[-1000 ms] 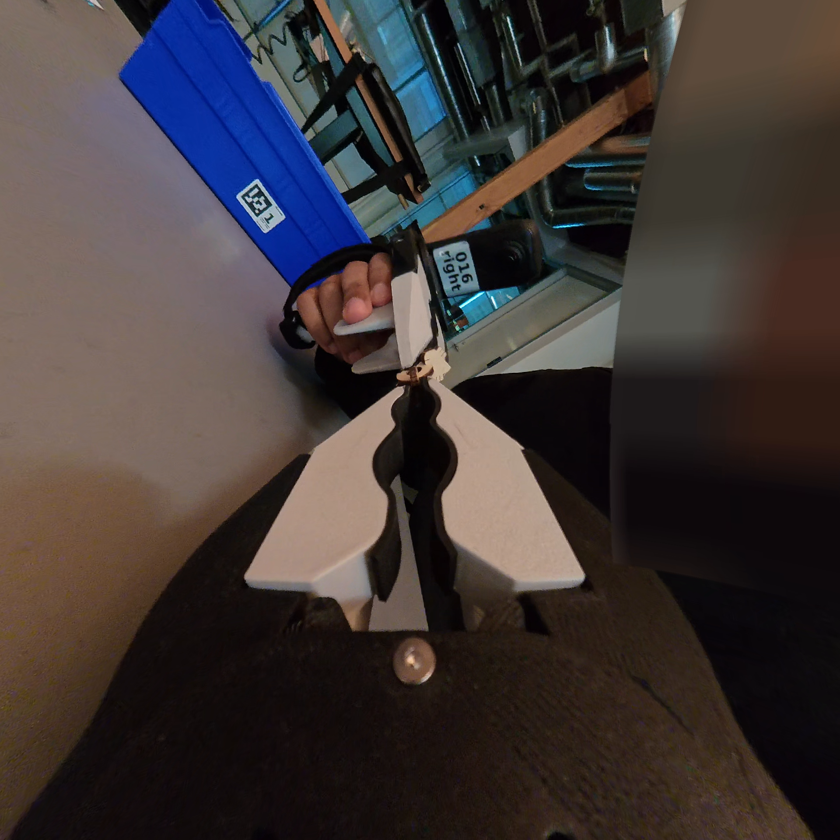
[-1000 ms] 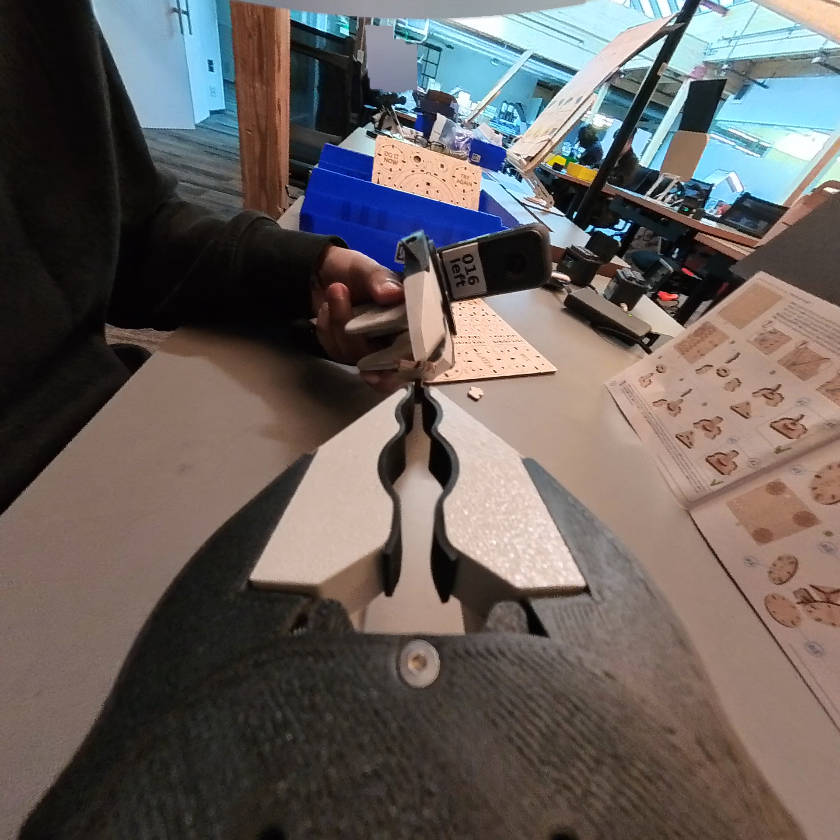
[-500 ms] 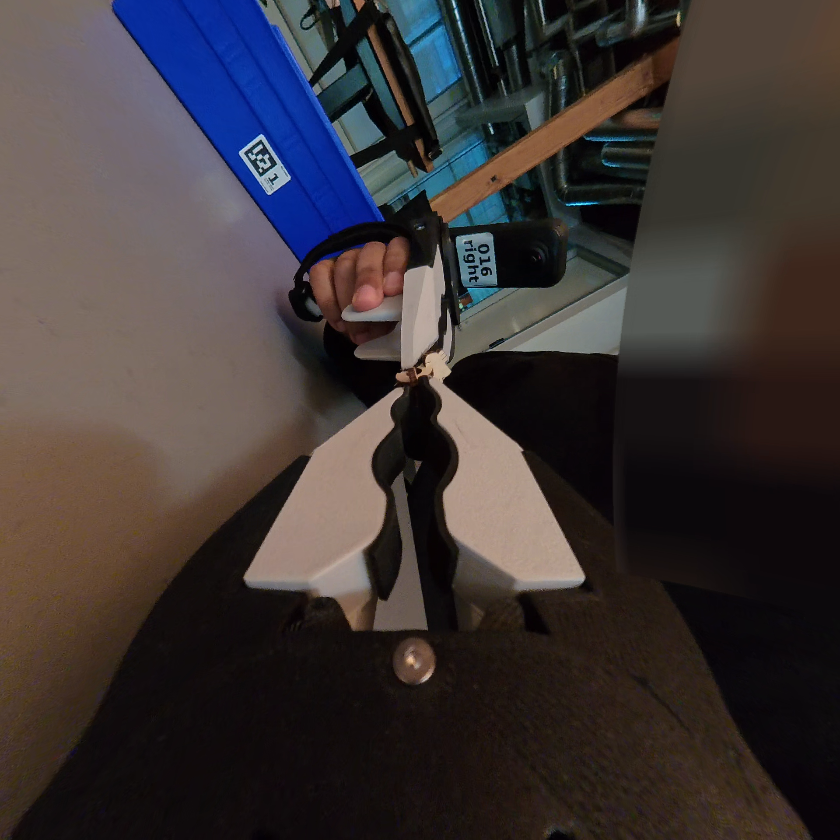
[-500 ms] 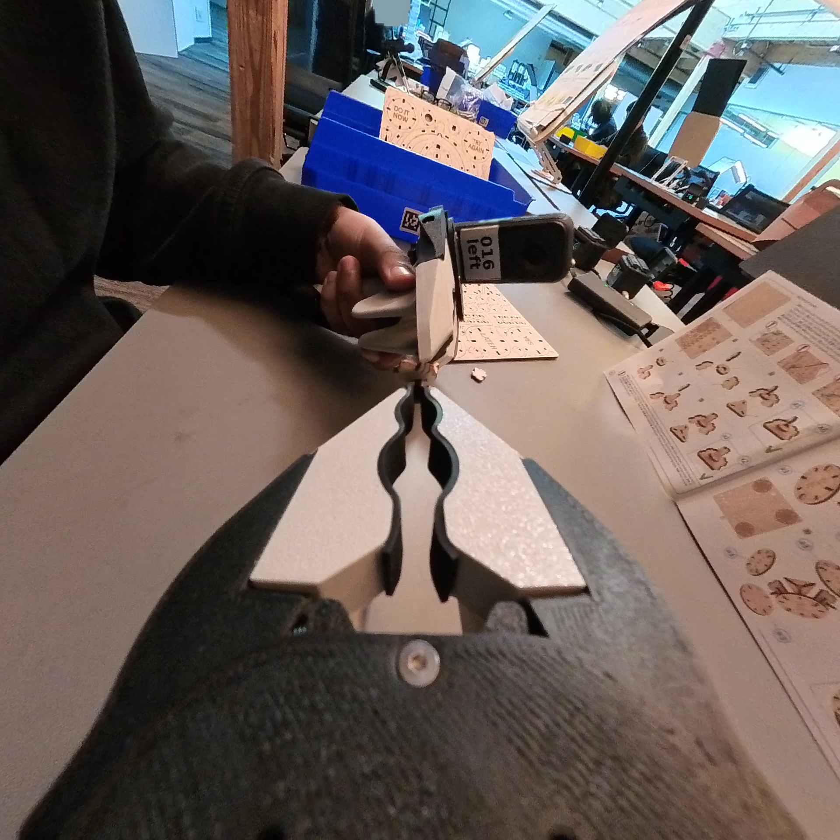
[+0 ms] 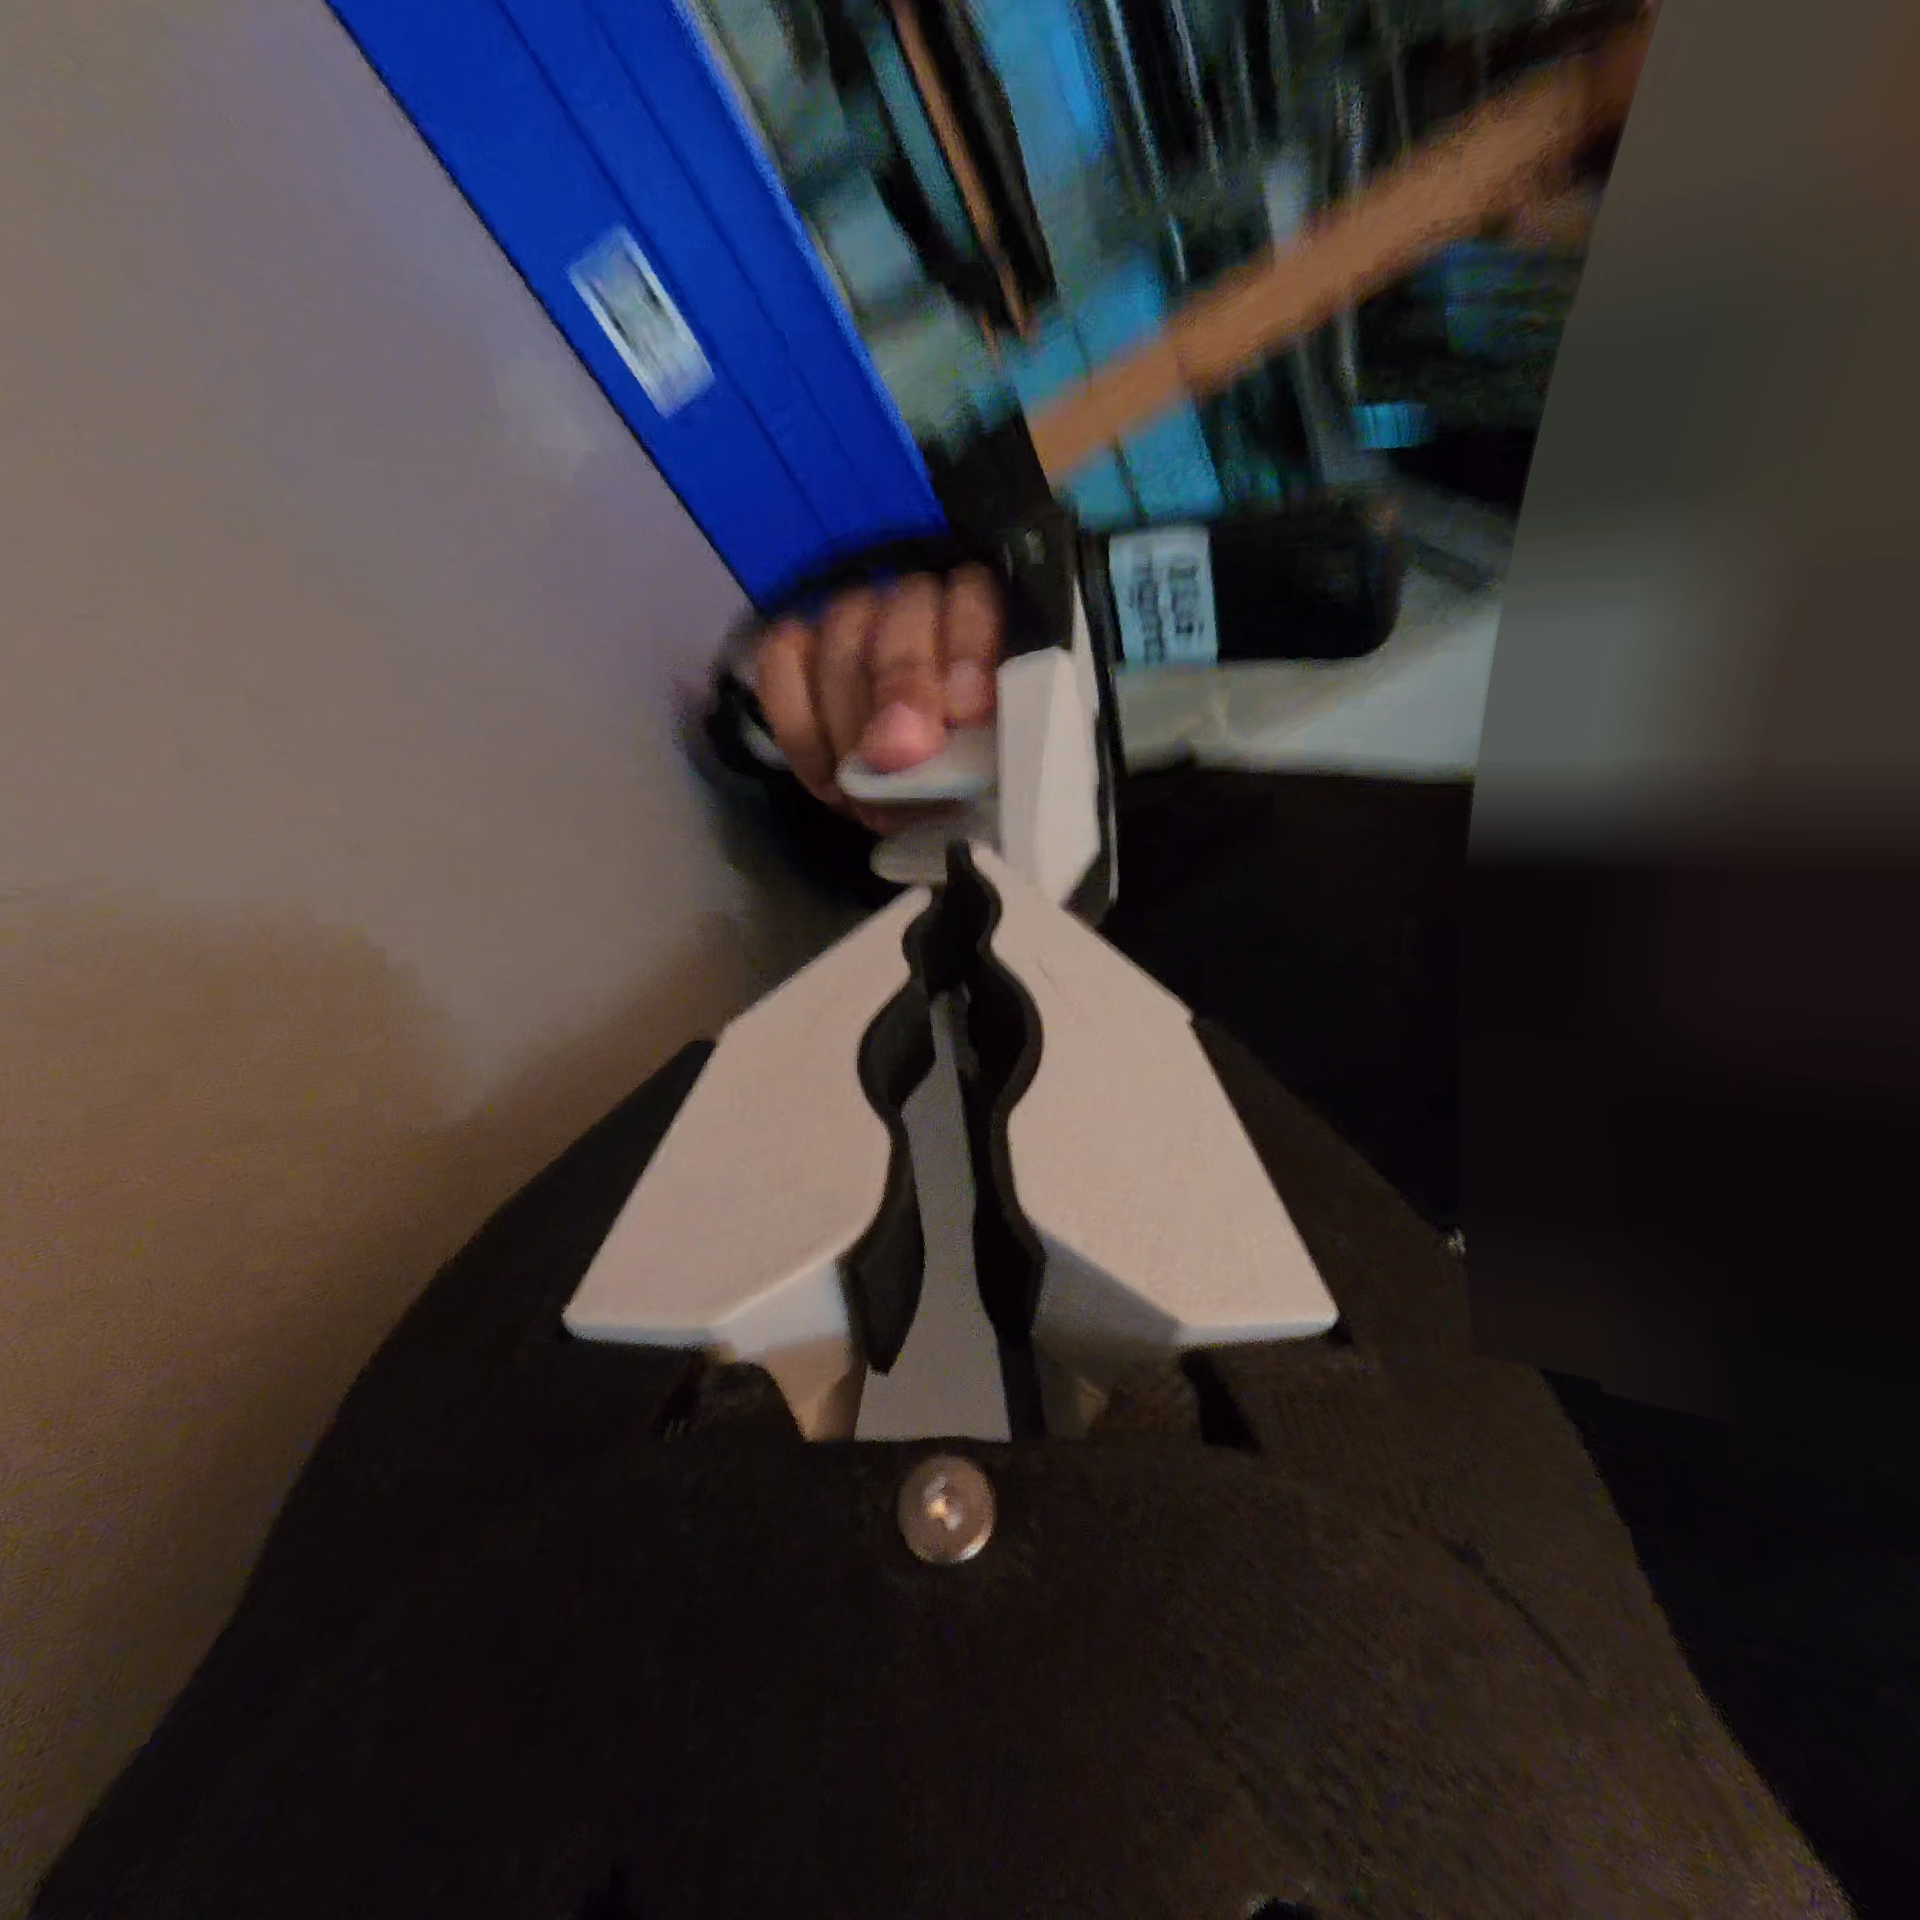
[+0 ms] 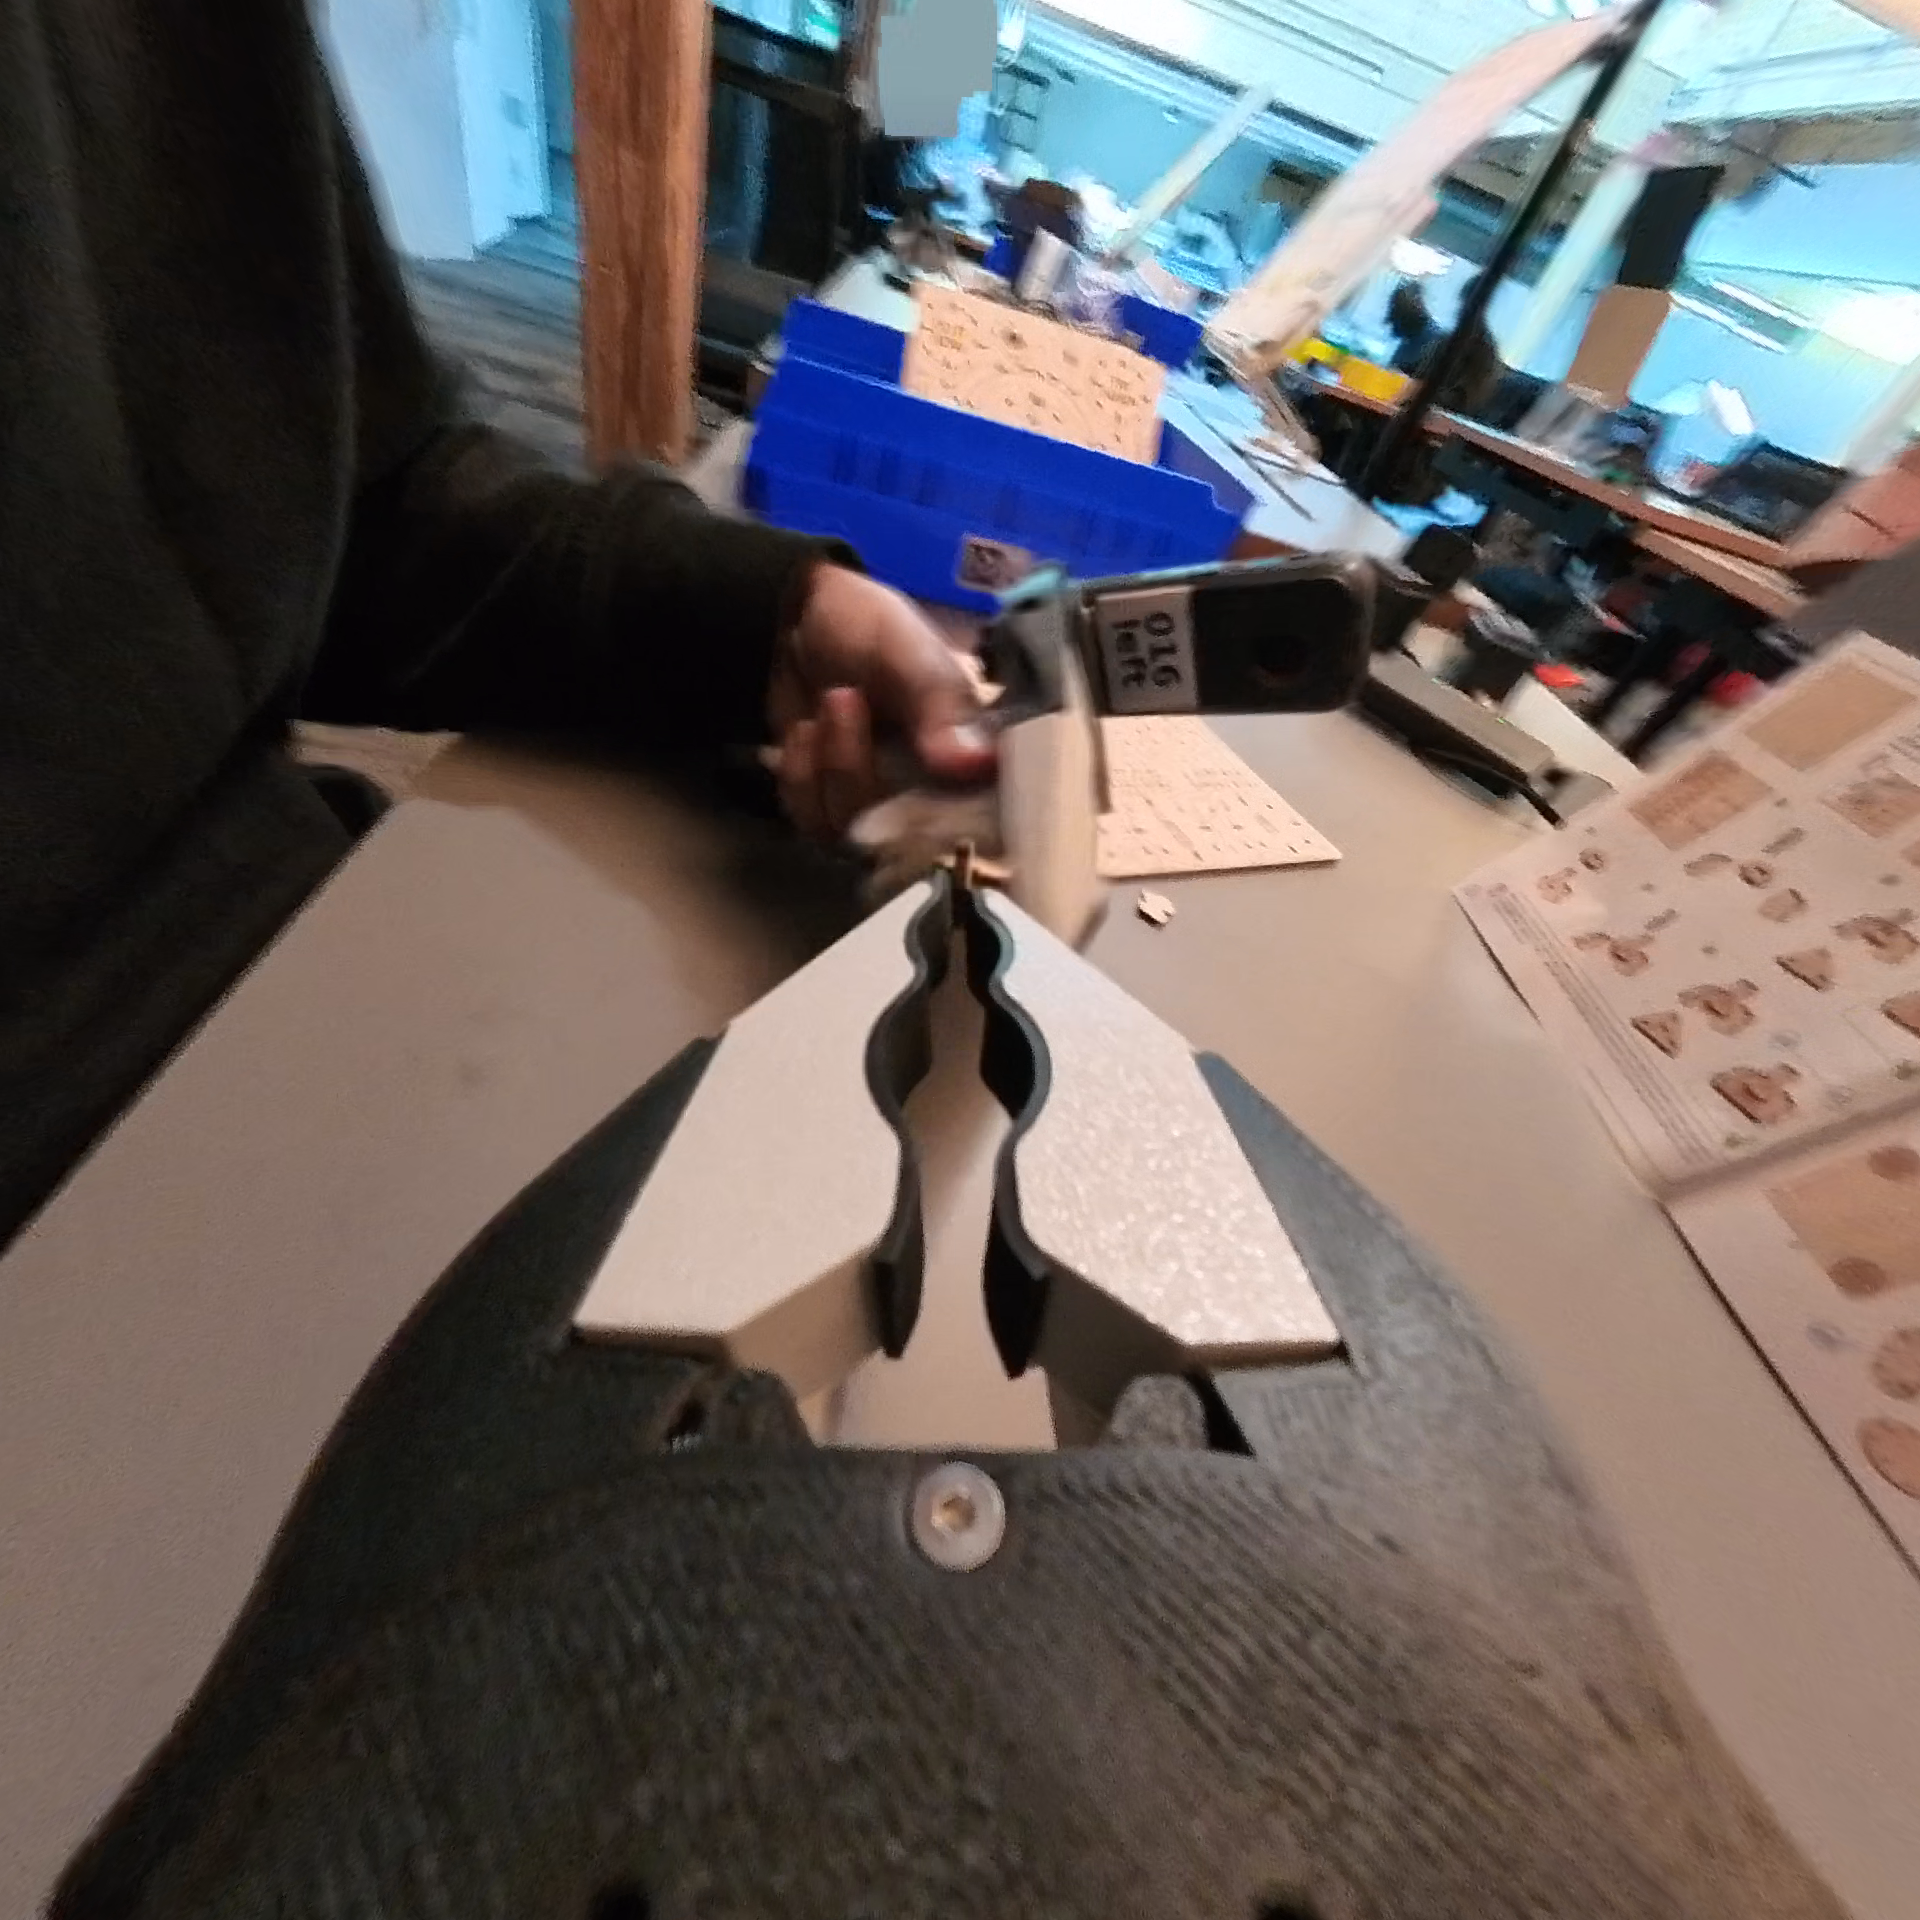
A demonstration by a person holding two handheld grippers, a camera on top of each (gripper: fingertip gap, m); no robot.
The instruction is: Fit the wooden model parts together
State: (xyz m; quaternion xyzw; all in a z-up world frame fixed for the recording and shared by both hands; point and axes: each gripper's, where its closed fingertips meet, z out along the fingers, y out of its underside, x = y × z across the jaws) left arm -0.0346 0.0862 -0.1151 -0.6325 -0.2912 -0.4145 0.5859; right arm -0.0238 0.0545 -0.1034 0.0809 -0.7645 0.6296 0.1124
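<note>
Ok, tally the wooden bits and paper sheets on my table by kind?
Punched wooden sheets: 2, one flat, one standing in the blue bin
Small wooden pieces: 2, one loose, one at the right gripper jaws
Instruction sheets: 2
Total: 6

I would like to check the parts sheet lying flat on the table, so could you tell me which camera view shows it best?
The right wrist view: the flat wooden parts sheet lies on the table just beyond the left gripper, its cut-out rows visible though blurred. The left wrist view shows none of it, only table, a blue bin and the right gripper.
</note>
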